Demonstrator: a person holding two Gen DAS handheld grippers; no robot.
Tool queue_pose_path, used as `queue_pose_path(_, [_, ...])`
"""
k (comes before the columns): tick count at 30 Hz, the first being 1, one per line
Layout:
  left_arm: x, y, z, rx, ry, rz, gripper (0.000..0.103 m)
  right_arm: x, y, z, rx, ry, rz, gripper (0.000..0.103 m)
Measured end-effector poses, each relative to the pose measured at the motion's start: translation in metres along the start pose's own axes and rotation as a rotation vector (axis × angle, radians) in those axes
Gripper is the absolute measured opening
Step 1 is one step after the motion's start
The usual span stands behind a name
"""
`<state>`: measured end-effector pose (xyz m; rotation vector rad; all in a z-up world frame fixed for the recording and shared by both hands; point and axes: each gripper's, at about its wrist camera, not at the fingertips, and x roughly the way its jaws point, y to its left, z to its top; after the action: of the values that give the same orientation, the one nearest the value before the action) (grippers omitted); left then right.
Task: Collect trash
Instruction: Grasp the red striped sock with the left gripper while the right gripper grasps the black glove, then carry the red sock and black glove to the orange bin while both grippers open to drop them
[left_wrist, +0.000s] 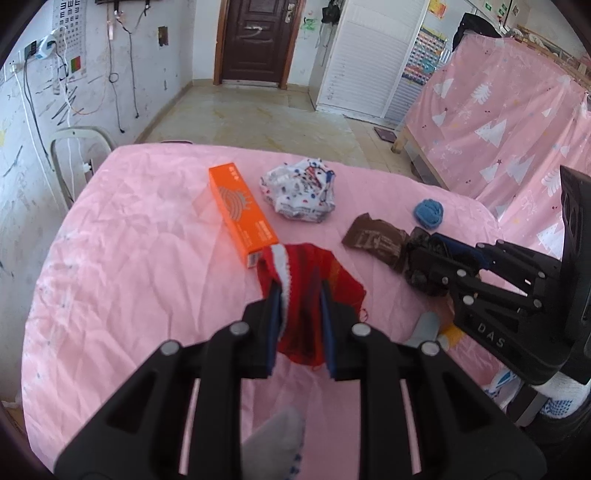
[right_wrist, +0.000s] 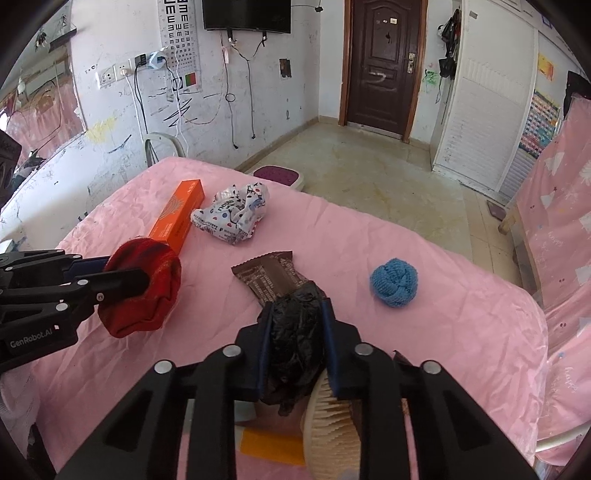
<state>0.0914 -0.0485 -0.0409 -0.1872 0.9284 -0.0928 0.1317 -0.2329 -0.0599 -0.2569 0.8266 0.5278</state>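
Observation:
My left gripper (left_wrist: 299, 291) is shut on a red knitted cloth with a white trim (left_wrist: 314, 273), held just above the pink tablecloth (left_wrist: 147, 277); the right wrist view shows the same cloth (right_wrist: 147, 284) bunched in the left gripper (right_wrist: 147, 282). My right gripper (right_wrist: 295, 314) is shut on a crumpled black plastic bag (right_wrist: 295, 339). In front of it lies a brown wrapper (right_wrist: 271, 277). From the left wrist view the right gripper (left_wrist: 417, 258) sits at the wrapper's (left_wrist: 373, 240) near end.
An orange box (left_wrist: 240, 212), a crumpled patterned white wrapper (left_wrist: 301, 194) and a blue yarn ball (left_wrist: 428, 212) lie farther back on the table. A brush with pale bristles (right_wrist: 332, 424) lies under my right gripper. A chair (left_wrist: 77, 147) stands at the table's far left; pink-covered furniture (left_wrist: 498, 122) stands right.

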Motion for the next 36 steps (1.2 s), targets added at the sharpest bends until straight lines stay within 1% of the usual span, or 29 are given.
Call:
queue_pose_path(4, [-0.005, 0.002, -0.001, -0.004, -0.011, 0.004, 0.019, -0.009, 0.0, 0.002, 0.017, -0.032, 0.008, 0.01])
queue_pose_path(8, [-0.014, 0.001, -0.002, -0.002, -0.031, 0.008, 0.019, -0.03, -0.001, 0.006, 0.037, -0.09, 0.035, 0.01])
queue_pose_path(11, [-0.021, -0.003, 0.0, 0.006, -0.05, 0.009, 0.019, -0.043, 0.001, 0.006, 0.038, -0.125, 0.039, 0.01])
queue_pose_path(16, [-0.035, -0.016, 0.001, 0.025, -0.08, 0.012, 0.019, -0.062, 0.002, 0.003, 0.041, -0.167, 0.04, 0.01])
queue_pose_path(22, [-0.044, -0.036, 0.001, 0.062, -0.099, 0.008, 0.019, -0.086, -0.009, -0.005, 0.066, -0.213, 0.035, 0.01])
queue_pose_path(28, [-0.049, -0.064, 0.001, 0.109, -0.111, -0.002, 0.019, -0.114, -0.031, -0.022, 0.111, -0.265, 0.013, 0.01])
queue_pose_path(36, [-0.053, -0.118, -0.004, 0.212, -0.129, -0.031, 0.019, -0.152, -0.081, -0.062, 0.215, -0.317, -0.048, 0.01])
